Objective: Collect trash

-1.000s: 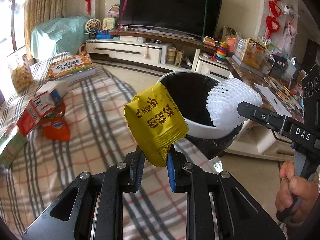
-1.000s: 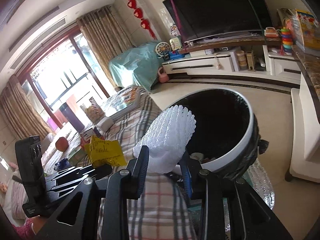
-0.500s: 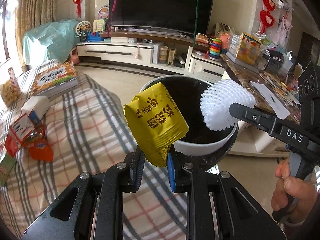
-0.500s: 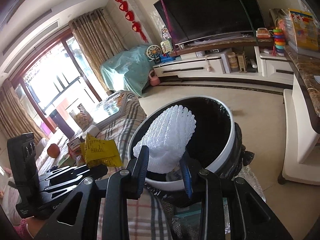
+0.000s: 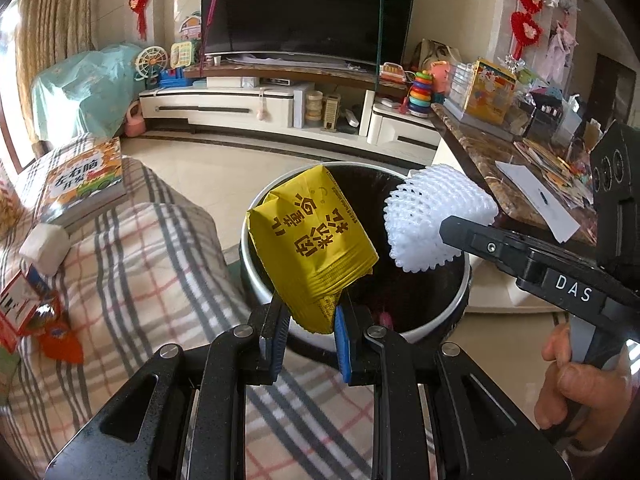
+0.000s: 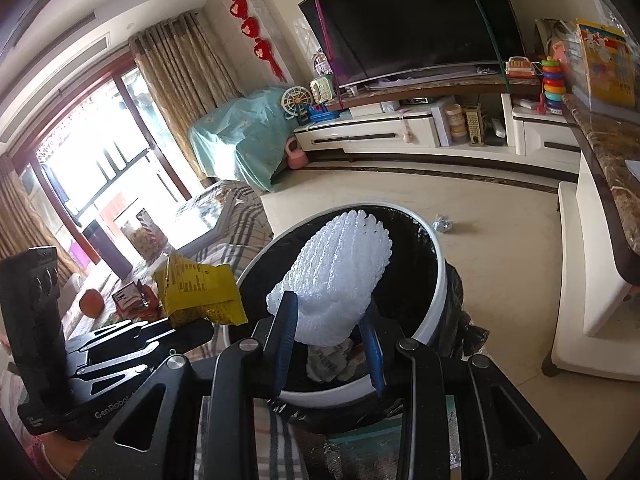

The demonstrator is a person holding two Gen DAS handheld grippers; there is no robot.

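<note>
Left gripper (image 5: 309, 326) at the bottom middle of the left wrist view, pinched tight on the lower corner of a yellow snack wrapper (image 5: 310, 244); wrapper sticking up, tilted, hanging right in front of the near rim of the trash bin (image 5: 256, 276), so centre of frame; right gripper (image 6: 329, 334) low centre in the right wrist view, clamped on a white foam fruit net (image 6: 334, 276), pads pressing its squashed lower end, rest of the net fanning upward over the bin's dark mouth; same net also over on the right of the left wrist view (image 5: 434, 220), held out above the bin's far-right edge by the other gripper's black finger; bin white-rimmed with a black liner, already some crumpled paper scraps (image 6: 330, 362) down at the bottom, just behind the right pads; plaid cloth (image 5: 132, 264) covering the surface to the left of the bin; book (image 5: 82, 184) with a colourful cover at the left edge, small white block (image 5: 44, 246) just below it, red carton (image 5: 20, 306) and orange packet (image 5: 60, 342) lower left; one small crumpled bit (image 6: 442, 224) on the floor just past the bin, right of centre; big dark TV (image 5: 308, 10) across the top; a hand (image 5: 580, 384) gripping the handle at the lower right.
</note>
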